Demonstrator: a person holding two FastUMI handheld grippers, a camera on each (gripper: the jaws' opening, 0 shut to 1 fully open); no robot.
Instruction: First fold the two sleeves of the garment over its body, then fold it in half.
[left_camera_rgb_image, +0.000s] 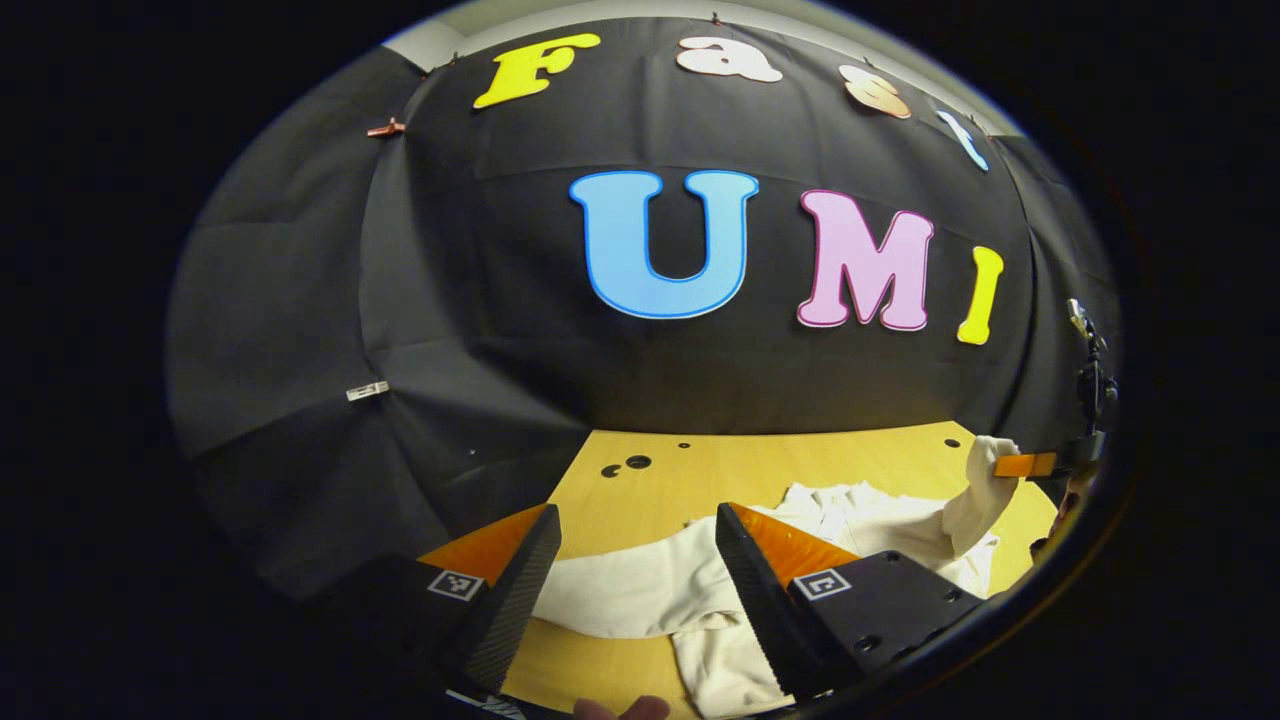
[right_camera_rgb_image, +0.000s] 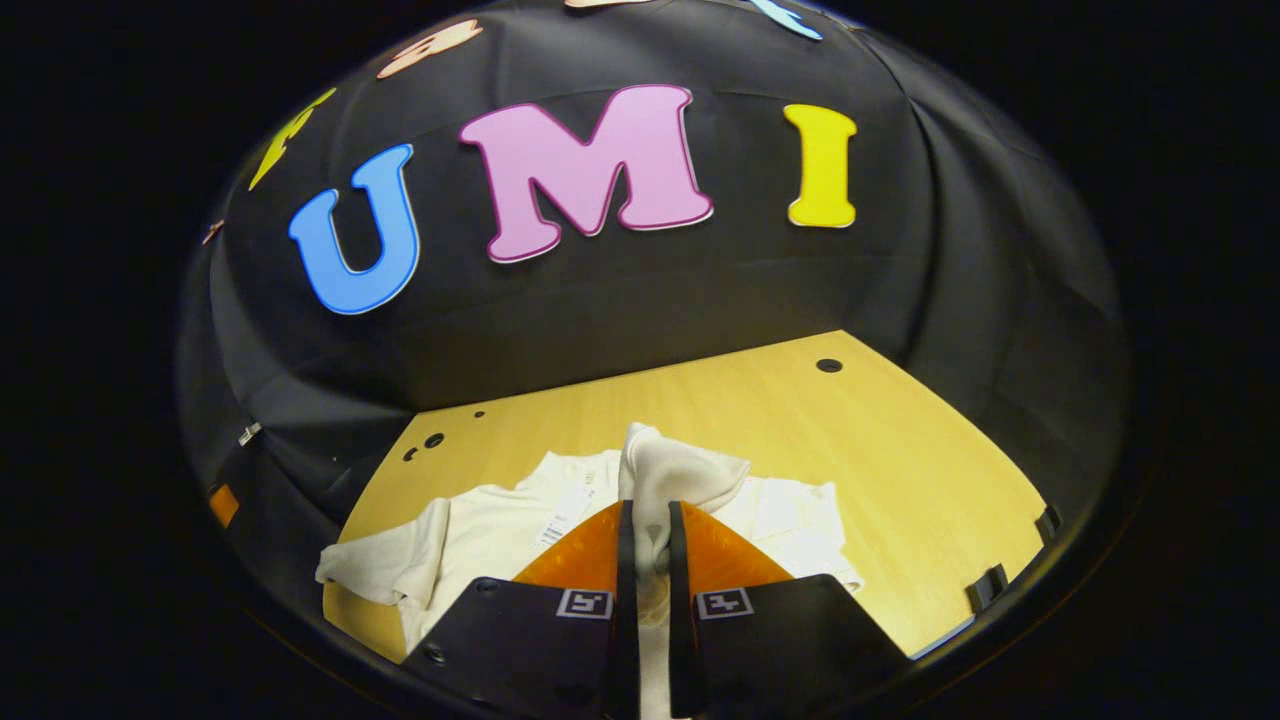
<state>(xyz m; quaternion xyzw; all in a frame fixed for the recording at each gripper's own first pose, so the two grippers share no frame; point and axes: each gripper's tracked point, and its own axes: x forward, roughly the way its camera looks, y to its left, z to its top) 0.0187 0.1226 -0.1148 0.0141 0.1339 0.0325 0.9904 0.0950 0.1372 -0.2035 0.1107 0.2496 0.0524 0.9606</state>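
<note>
Left gripper (left_camera_rgb_image: 633, 560): low over the near sleeve (left_camera_rgb_image: 620, 590), jaws wide apart.
Right gripper (right_camera_rgb_image: 646, 540): jaws squeezing the other sleeve (right_camera_rgb_image: 665, 475), lifted up.
Garment (right_camera_rgb_image: 500, 530): on the worktop (right_camera_rgb_image: 800, 440), maybe lying sideways.

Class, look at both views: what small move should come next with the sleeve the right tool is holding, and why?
Probably carry the right tool inward and lower the pinched sleeve onto the garment's body. Its fingers are shut on the lifted sleeve, which is not yet laid flat, while the left tool hangs open above the other sleeve.
</note>
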